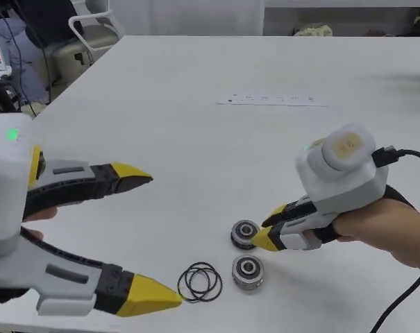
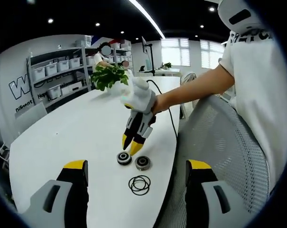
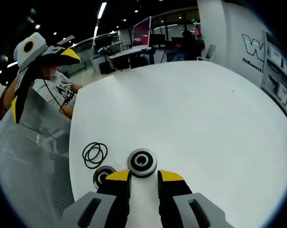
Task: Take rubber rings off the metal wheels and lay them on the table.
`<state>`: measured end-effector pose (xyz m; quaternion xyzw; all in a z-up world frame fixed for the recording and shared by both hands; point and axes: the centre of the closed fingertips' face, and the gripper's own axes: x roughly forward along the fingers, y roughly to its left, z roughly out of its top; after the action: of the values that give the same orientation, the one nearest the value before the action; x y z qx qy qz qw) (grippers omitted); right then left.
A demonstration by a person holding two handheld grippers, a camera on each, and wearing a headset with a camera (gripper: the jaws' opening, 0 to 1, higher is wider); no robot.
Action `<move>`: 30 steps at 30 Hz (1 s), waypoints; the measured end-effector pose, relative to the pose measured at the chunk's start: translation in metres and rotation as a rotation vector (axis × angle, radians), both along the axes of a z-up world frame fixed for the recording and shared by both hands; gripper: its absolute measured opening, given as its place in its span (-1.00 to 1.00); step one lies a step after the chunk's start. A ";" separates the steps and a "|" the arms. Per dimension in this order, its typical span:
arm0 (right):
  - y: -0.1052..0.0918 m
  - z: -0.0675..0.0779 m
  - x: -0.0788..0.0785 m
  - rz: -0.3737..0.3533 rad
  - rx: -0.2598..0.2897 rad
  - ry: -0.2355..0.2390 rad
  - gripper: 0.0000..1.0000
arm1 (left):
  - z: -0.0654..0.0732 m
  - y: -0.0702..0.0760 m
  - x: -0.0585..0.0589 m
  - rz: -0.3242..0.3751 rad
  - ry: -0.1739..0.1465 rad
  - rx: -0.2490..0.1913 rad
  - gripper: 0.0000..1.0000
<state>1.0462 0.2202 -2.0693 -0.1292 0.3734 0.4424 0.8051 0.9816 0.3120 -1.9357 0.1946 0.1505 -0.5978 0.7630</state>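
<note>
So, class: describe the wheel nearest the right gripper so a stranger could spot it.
On the white table, near its front edge, two metal wheels lie beside black rubber rings. The target wheel sits at the yellow fingers of the right gripper; the other wheel lies nearer that edge.

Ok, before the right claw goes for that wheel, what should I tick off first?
1. Right claw lined up with the farther metal wheel: ok, its tips are right beside it.
2. Right claw ready to grip: ok, jaws slightly parted, nothing between them.
3. Left claw free to help: ok, wide open, holding nothing, off to the side.
4. Removed rubber rings out of the way: ok, flat on the table, beside the nearer metal wheel and apart from it.
5. A ring to remove on the farther wheel: cannot tell, too small.
</note>
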 end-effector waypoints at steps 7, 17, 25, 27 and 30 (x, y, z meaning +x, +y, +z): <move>-0.005 -0.005 0.001 -0.004 -0.005 0.006 -0.61 | 0.014 -0.024 0.016 -0.078 -0.047 -0.004 0.59; -0.004 -0.008 0.000 0.018 0.025 -0.007 -0.60 | 0.033 -0.068 0.045 -0.132 -0.075 -0.150 0.33; -0.003 -0.009 0.000 0.028 0.040 -0.017 -0.60 | 0.007 -0.084 0.062 -0.166 -0.083 -0.113 0.16; -0.002 -0.009 -0.001 0.033 0.047 -0.021 -0.61 | -0.005 -0.089 0.069 -0.158 -0.074 -0.116 0.07; -0.001 -0.009 -0.001 0.036 0.049 -0.024 -0.61 | -0.016 -0.093 0.073 -0.148 -0.066 -0.114 -0.06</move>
<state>1.0449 0.2192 -2.0780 -0.1215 0.3501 0.4644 0.8044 1.0547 0.2194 -1.9516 0.1808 0.0763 -0.6534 0.7312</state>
